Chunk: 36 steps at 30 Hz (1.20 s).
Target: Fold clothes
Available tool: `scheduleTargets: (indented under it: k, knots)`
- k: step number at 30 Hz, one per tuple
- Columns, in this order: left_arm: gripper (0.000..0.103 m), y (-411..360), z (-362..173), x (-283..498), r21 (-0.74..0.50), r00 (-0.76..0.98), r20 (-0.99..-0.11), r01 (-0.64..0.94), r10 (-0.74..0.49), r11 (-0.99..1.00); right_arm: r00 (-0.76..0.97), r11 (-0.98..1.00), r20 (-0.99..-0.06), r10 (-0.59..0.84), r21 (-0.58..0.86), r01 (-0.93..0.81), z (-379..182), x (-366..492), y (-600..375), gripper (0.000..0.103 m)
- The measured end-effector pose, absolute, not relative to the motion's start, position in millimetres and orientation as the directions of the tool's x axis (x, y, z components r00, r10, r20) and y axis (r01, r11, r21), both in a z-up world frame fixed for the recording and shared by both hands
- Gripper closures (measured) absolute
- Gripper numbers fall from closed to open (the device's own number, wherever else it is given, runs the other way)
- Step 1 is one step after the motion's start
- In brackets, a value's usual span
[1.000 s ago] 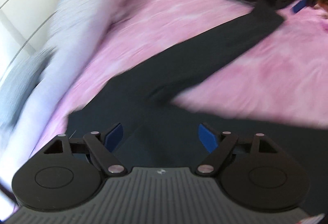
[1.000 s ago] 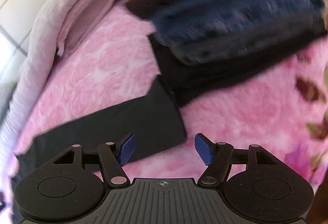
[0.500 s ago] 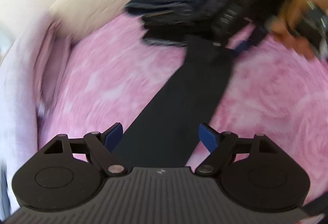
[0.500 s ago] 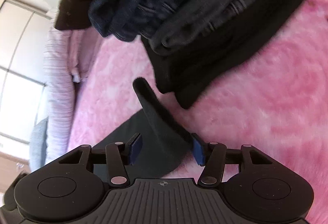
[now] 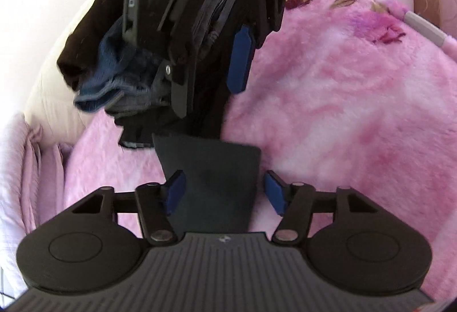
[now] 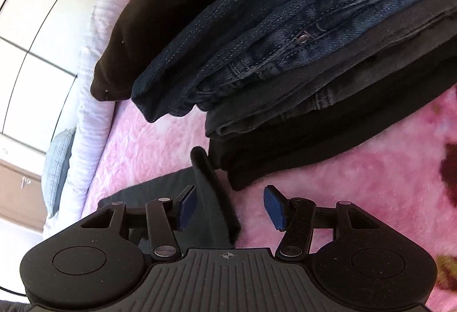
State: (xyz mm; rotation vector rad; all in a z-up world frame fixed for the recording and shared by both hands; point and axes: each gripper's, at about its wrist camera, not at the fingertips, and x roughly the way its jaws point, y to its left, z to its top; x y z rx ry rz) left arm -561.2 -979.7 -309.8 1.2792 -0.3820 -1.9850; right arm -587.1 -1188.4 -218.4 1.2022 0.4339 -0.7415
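The dark trouser leg (image 5: 211, 183) runs lengthwise straight ahead between the wide-open left gripper (image 5: 224, 193), unheld, on the pink blanket (image 5: 342, 126). The right gripper (image 6: 230, 207) gapes around its raised cuff fold; its far end hides under the stacked clothes (image 6: 285, 60).

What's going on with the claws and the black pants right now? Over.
Left gripper open, straddling black pants' hem. Right gripper open, a raised fold of the pants between its fingers. Folded stack sits right ahead on pink blanket.

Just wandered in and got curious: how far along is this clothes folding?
Done: a folded stack of jeans and dark clothes sits on the pink blanket. In hand: a dark trouser leg lies flat between the open left gripper; the right gripper, also open, straddles its raised hem. Left: folding it and stacking.
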Motion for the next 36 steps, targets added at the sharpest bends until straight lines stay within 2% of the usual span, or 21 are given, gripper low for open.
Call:
scheduleTargets:
  k: [1, 2, 5, 9, 11, 13, 18, 24, 25, 30, 36]
  knots:
    - [0.090, -981, -308, -560, 0.588, -0.240, -0.662, 0.420, -0.710, -0.691, 0.701, 0.186, -0.662, -0.266, 0.679, 0.711, -219, -586, -1189, 0.047]
    - [0.093, -981, -304, -557, 0.581, -0.247, -0.657, 0.437, -0.713, -0.687, 0.709, 0.201, -0.660, -0.248, 0.681, 0.705, -219, -584, -1189, 0.047]
    - [0.097, -975, -289, -538, 0.561, -0.273, -0.628, 0.489, -0.728, -0.668, 0.733, 0.202, -0.646, -0.213, 0.705, 0.680, -226, -572, -1192, 0.047]
    - [0.097, -969, -286, -524, 0.548, -0.317, -0.612, 0.489, -0.724, -0.678, 0.779, 0.143, -0.598, -0.190, 0.768, 0.624, -238, -557, -1197, 0.047]
    - [0.097, -967, -286, -521, 0.545, -0.331, -0.611, 0.483, -0.719, -0.685, 0.775, 0.098, -0.601, -0.193, 0.774, 0.625, -242, -552, -1199, 0.049]
    - [0.097, -963, -286, -519, 0.534, -0.334, -0.611, 0.495, -0.718, -0.685, 0.749, 0.081, -0.634, -0.192, 0.751, 0.656, -240, -548, -1199, 0.095]
    - [0.097, -956, -270, -507, 0.511, -0.305, -0.576, 0.590, -0.758, -0.626, 0.685, 0.176, -0.701, -0.196, 0.663, 0.728, -204, -536, -1197, 0.098]
    - [0.088, -943, -234, -459, 0.425, -0.179, -0.548, 0.781, -0.817, -0.456, 0.733, 0.316, -0.658, -0.172, 0.668, 0.673, -131, -490, -1187, 0.098]
    - [0.085, -931, -229, -437, 0.417, -0.127, -0.548, 0.815, -0.827, -0.402, 0.742, 0.354, -0.651, -0.159, 0.664, 0.659, -119, -472, -1181, 0.098]
    - [0.081, -872, -203, -328, 0.375, 0.137, -0.559, 0.921, -0.818, -0.102, 0.783, 0.523, -0.616, -0.092, 0.639, 0.564, -68, -364, -1147, 0.098]
    - [0.080, -776, -174, -188, 0.343, 0.436, -0.585, 0.897, -0.684, 0.278, 0.847, 0.731, -0.532, 0.001, 0.579, 0.362, -33, -177, -1045, 0.098]
